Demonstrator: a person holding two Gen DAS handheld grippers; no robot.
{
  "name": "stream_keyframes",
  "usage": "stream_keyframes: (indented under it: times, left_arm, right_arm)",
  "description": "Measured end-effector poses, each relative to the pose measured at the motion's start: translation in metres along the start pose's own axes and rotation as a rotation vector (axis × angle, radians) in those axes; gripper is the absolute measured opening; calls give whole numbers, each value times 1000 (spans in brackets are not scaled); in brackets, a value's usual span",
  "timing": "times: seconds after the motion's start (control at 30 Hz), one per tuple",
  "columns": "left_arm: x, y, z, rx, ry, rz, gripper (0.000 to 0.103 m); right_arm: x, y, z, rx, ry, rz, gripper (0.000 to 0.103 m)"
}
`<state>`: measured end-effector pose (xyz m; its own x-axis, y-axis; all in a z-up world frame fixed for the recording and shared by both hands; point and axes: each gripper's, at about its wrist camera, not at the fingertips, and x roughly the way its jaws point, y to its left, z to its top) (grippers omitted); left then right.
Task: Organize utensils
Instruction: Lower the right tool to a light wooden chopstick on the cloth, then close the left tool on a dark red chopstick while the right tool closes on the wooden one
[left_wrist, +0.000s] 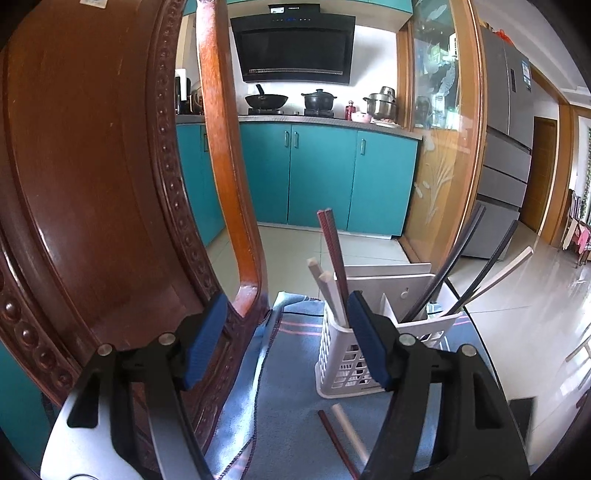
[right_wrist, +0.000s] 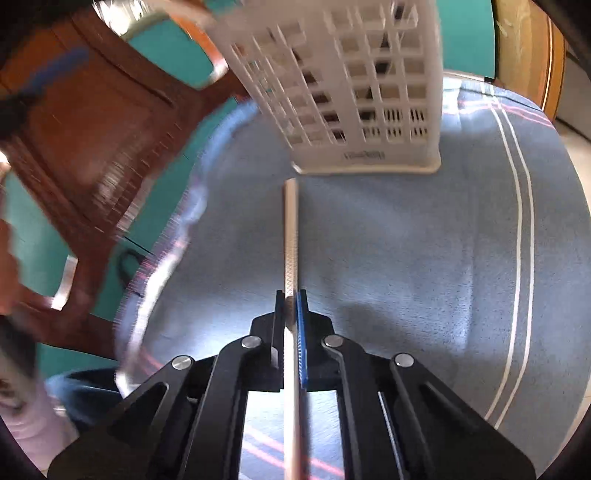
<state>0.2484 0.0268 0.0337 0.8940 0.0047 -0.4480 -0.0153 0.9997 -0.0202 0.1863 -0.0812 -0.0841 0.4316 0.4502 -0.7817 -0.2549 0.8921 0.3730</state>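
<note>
A white slotted utensil basket stands on the blue cloth. It holds a red-brown chopstick pair, pale chopsticks and black chopsticks. My left gripper is open just in front of the basket, nothing between its blue pads. One red-brown chopstick and one pale chopstick lie on the cloth in front of the basket. In the right wrist view my right gripper is shut on a pale chopstick, whose tip points at the basket base.
A carved wooden chair stands close on the left, touching the cloth edge; it appears blurred in the right wrist view as the chair. The striped blue cloth spreads to the right. Teal kitchen cabinets and tiled floor lie beyond.
</note>
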Motion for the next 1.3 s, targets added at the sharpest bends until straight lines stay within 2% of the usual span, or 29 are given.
stream_keyframes:
  times: [0.1,0.23,0.27,0.37,0.47,0.53,0.57,0.6,0.67,0.73,0.8,0.83,0.93,1.07,1.23,1.3]
  left_arm:
    - [0,1,-1,3,8,4,68]
    - [2,0,-4,9,31,2,69]
    - [4,-1,-6,10,43,0,70]
    - [12,0,-9,6,102,-12,70]
    - [24,4,-15,-27,186,-49,70]
    - [37,6,-23,-54,283,-100,61]
    - [44,5,-27,-60,333,-123,50]
    - [53,6,-34,-76,387,-146,45]
    - [65,6,-44,-100,452,-165,45]
    - [72,4,-50,-99,487,-163,45]
    - [77,2,-55,-85,505,-153,45]
    - [79,0,-57,-78,514,-148,45]
    - [90,-7,-67,-55,561,-148,46]
    - [99,-22,-87,-6,615,-142,51]
    - [117,-35,-109,43,674,-120,56]
    - [120,-42,-114,84,665,-106,56]
  right_arm:
    - [-15,-4,1,14,-53,-63,6]
    - [-12,-24,-2,69,-17,-205,6]
    - [-9,-28,-3,85,3,-219,6]
    - [-2,-38,-9,126,39,-199,6]
    - [-8,-38,-8,120,-7,-174,10]
    - [-10,-39,-6,111,-36,-178,13]
    - [-10,-40,-4,110,-46,-179,13]
    - [-14,-44,-3,111,-50,-174,13]
    - [-4,-49,3,107,-35,-130,13]
    - [3,-51,8,93,-29,-94,14]
    - [8,-47,12,52,-33,-147,14]
    - [10,-48,13,64,-27,-188,14]
    - [7,-58,12,154,-10,-192,9]
    - [-7,-72,10,237,-22,-256,9]
    - [-19,-82,9,278,-54,-198,9]
    - [-21,-83,10,275,-62,-197,10]
